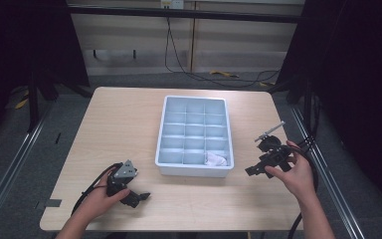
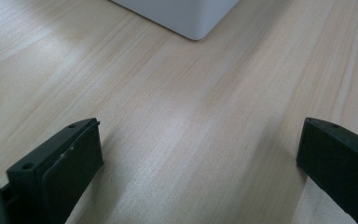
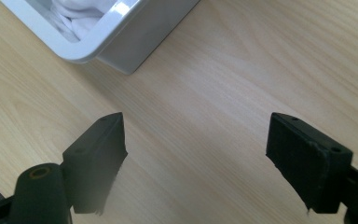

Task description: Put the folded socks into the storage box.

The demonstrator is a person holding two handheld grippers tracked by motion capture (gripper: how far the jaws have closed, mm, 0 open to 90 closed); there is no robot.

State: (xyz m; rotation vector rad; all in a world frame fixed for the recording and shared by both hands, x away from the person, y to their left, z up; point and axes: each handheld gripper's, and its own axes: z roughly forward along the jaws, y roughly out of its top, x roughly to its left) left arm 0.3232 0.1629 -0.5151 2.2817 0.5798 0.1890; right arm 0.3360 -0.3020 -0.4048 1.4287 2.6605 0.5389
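— When the frame was taken, where did the tray (image 1: 194,169) sit?

— At the middle of the wooden table (image 1: 124,124), a pale blue-white divided tray with rows of small compartments. A bundle of white cloth (image 1: 215,160) lay in the near right corner compartment; the other compartments looked bare from the high view.

— And the left gripper (image 1: 135,198)?

— It was held in the person's left hand (image 1: 102,196), low over the table near the front edge, just to the left of the tray's near corner and apart from it. In the left gripper view its jaws stood wide apart with only bare wood between them, and the tray's corner (image 2: 186,18) showed ahead.

— The right gripper (image 1: 252,171)?

— Held in the right hand (image 1: 293,174), to the right of the tray, pointing toward its near right corner. Its jaws were spread wide too, gripping nothing. The right gripper view showed the tray's rim (image 3: 81,46) and the white cloth (image 3: 81,11) inside that corner, beyond the jaws and not touching them.
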